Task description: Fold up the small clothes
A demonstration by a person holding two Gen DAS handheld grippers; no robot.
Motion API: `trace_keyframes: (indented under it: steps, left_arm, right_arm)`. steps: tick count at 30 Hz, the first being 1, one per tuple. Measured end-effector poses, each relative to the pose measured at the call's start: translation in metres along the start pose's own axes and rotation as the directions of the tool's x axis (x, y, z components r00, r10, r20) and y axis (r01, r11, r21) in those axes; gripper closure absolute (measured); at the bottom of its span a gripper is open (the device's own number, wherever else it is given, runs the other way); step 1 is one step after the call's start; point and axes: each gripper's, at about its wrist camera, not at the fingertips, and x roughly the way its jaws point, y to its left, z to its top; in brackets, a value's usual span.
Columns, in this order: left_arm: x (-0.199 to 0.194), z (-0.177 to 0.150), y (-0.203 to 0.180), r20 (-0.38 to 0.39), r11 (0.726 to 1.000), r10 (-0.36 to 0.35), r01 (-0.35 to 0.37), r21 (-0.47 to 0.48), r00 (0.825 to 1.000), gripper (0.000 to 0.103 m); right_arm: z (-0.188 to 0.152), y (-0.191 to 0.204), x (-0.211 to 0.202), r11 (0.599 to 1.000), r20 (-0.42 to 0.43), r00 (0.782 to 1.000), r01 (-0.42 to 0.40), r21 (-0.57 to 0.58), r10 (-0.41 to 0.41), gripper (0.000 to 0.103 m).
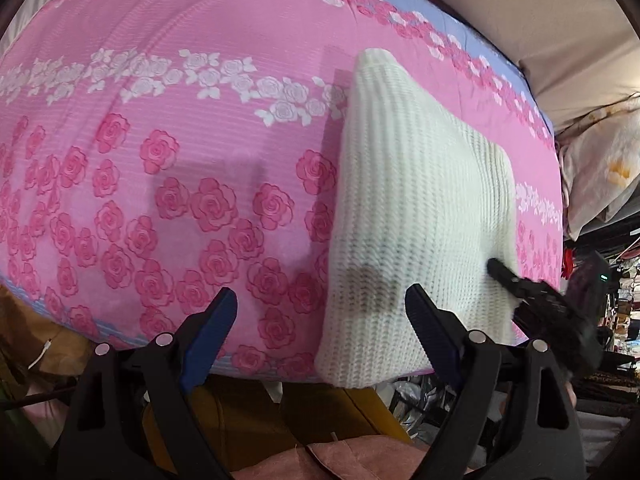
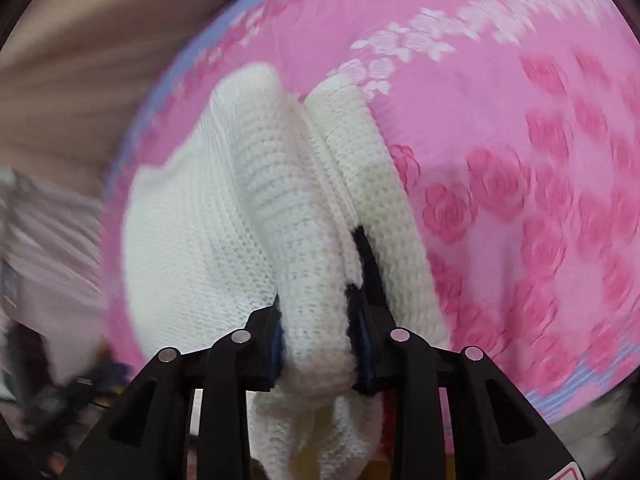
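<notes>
A: Item one, white knit sweater point(image 1: 420, 216). Location?

B: On the pink rose-print bedspread point(image 1: 160, 120), right half, folded into a long strip. Its near end overhangs the bed's front edge; its far end points toward the lilac border point(image 1: 460, 36).

A: Right gripper point(image 2: 320, 320)?

B: Clamped on a thick fold of the sweater point(image 2: 256, 208). Knit bulges between both blue-padded fingers point(image 2: 362, 264) and hangs below them. The view is motion-blurred.

A: Left gripper point(image 1: 320, 320)?

B: Jaws spread wide, holding nothing. One finger sits over bare bedspread, the other over the sweater's near end; whether it touches the knit cannot be told.

A: Open room?

B: Bare bedspread point(image 2: 520, 160) lies to the left of the sweater as far as the bed's left edge. On the right, only a narrow pink strip before the edge, then a beige wall point(image 1: 500, 0) and pale bedding point(image 1: 600, 168).
</notes>
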Motion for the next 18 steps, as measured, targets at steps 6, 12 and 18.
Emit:
trace_keyframes:
  steps: [6, 12, 18]
  left_arm:
    - [0.012, 0.003, -0.012, -0.02, 1.0, 0.002, -0.002, 0.02, 1.0, 0.019]
    - [0.021, 0.006, -0.023, -0.029, 0.999, 0.01, -0.009, 0.031, 1.0, 0.019]
    - [0.024, 0.008, -0.04, -0.001, 0.996, 0.033, -0.033, 0.081, 0.999, 0.019]
  right_arm:
    - [-0.009, 0.021, -0.048, 0.997, 0.065, 0.997, -0.022, -0.071, 0.027, 0.048]
    - [-0.039, 0.013, -0.024, 0.996, -0.028, 0.999, -0.043, -0.072, 0.041, 0.065]
    - [-0.038, 0.028, -0.087, 0.986, 0.165, 0.978, -0.104, -0.131, 0.125, 0.095]
